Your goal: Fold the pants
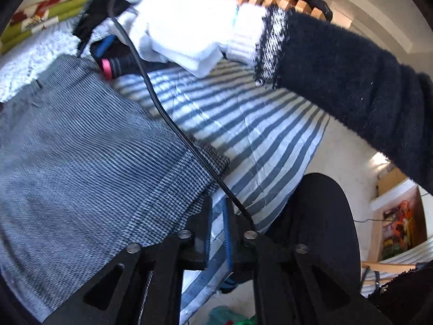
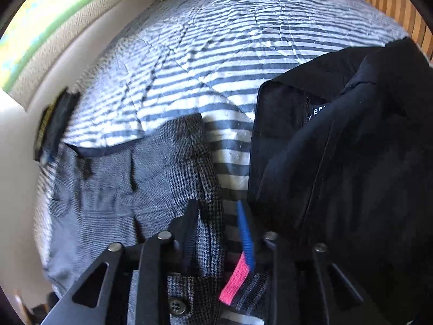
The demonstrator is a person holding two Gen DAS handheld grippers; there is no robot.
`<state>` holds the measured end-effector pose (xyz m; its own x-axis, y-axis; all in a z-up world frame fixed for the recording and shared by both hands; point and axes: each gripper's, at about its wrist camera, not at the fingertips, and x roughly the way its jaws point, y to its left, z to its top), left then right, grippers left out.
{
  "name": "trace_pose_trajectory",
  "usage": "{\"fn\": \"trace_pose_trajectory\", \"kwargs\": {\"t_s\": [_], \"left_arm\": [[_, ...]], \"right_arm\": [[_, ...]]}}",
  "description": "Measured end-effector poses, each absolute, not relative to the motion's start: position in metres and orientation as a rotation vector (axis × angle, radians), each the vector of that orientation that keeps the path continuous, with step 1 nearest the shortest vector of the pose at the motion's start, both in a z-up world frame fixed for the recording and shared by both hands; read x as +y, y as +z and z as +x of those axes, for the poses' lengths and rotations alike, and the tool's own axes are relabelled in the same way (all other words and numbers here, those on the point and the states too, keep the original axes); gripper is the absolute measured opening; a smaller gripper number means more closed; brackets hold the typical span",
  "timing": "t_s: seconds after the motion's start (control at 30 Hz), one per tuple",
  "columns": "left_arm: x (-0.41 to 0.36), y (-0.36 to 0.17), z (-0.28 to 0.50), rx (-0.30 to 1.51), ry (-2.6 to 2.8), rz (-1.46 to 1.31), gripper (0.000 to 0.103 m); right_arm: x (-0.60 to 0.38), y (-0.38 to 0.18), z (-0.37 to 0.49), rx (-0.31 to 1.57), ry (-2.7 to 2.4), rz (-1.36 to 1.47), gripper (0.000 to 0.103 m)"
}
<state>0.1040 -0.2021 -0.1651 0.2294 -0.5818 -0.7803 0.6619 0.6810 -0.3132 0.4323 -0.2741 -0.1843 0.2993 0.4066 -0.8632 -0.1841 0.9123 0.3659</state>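
Pants count: you have 1 pair of grey checked pants [image 2: 167, 168] in view, plus 1 dark folded garment [image 2: 338, 162] beside it.
Grippers count: 2, 1 in each of your hands.
Containers: none can be made out in either view; the pants lie straight on the bed [image 2: 216, 40].
Pants location: spread on the striped blue-and-white bed cover, toward the left of the right wrist view, with the dark garment just to their right and a strip of cover between the 2.
Pants look: fine grey houndstooth weave, flat over most of the cloth, with 1 dark button [image 2: 177, 305] showing at the near edge and a folded edge running up the middle of the right wrist view.
Left gripper [image 1: 218, 224]: your jaws stand only a narrow gap apart, with striped bed cover showing between them and the pants' edge lying just to the left; nothing is gripped.
Right gripper [image 2: 219, 224]: your jaws stand partly apart, astride the pants' folded edge; the cloth lies against the left finger, while the blue pad [image 2: 245, 233] on the right stands clear of it, so it is not clamped.
Your right hand [image 1: 173, 24]: in a white glove with a black fuzzy sleeve [image 1: 351, 86], it holds the right gripper's handle over the pants in the left wrist view.
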Motion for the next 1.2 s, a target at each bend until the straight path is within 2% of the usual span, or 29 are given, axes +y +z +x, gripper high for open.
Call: {"fn": "trace_pose_trajectory", "kwargs": {"t_s": [0.07,0.2,0.23,0.3,0.37,0.43,0.53,0.6,0.8,1.0,1.03,1.07,1.13,1.2], "left_arm": [[-0.191,-0.156,0.102,0.997,-0.825,0.077,0.022],[-0.176,-0.141,0.106,0.952,-0.784,0.016,0.022],[-0.176,-0.139,0.111,0.949,-0.778,0.004,0.025],[-0.187,-0.139,0.121,0.945,-0.78,-0.006,0.04],[-0.205,-0.143,0.132,0.935,-0.787,0.042,0.065],[-0.232,-0.159,0.135,0.982,-0.799,0.087,0.071],[-0.257,-0.185,0.138,1.043,-0.778,0.192,0.071],[-0.256,-0.193,0.137,1.053,-0.792,0.159,0.071],[-0.205,-0.172,0.141,1.072,-0.875,-0.103,0.072],[-0.188,-0.155,0.137,1.017,-0.829,-0.083,0.071],[-0.189,-0.153,0.137,1.011,-0.804,-0.059,0.07],[-0.194,-0.155,0.138,1.008,-0.777,-0.02,0.055],[-0.206,-0.16,0.141,1.025,-0.754,0.04,0.042],[-0.222,-0.167,0.143,1.035,-0.738,0.091,0.042]], "right_arm": [[-0.282,-0.176,0.429,1.199,0.425,0.234,0.041],[-0.312,-0.153,0.409,1.168,0.467,0.309,0.041],[-0.322,-0.147,0.401,1.161,0.464,0.317,0.041],[-0.337,-0.136,0.389,1.138,0.447,0.326,0.041],[-0.354,-0.129,0.376,1.138,0.44,0.35,0.041],[-0.367,-0.122,0.361,1.134,0.421,0.35,0.041],[-0.378,-0.109,0.351,1.125,0.401,0.306,0.041],[-0.381,-0.102,0.346,1.121,0.413,0.271,0.043],[-0.374,-0.093,0.336,1.116,0.467,0.161,0.045],[-0.382,-0.082,0.322,1.057,0.47,0.139,0.045],[-0.387,-0.08,0.32,1.051,0.461,0.144,0.045],[-0.391,-0.079,0.319,1.046,0.463,0.142,0.045],[-0.399,-0.072,0.313,1.032,0.459,0.125,0.045],[-0.406,-0.066,0.312,1.022,0.456,0.133,0.045]]}}
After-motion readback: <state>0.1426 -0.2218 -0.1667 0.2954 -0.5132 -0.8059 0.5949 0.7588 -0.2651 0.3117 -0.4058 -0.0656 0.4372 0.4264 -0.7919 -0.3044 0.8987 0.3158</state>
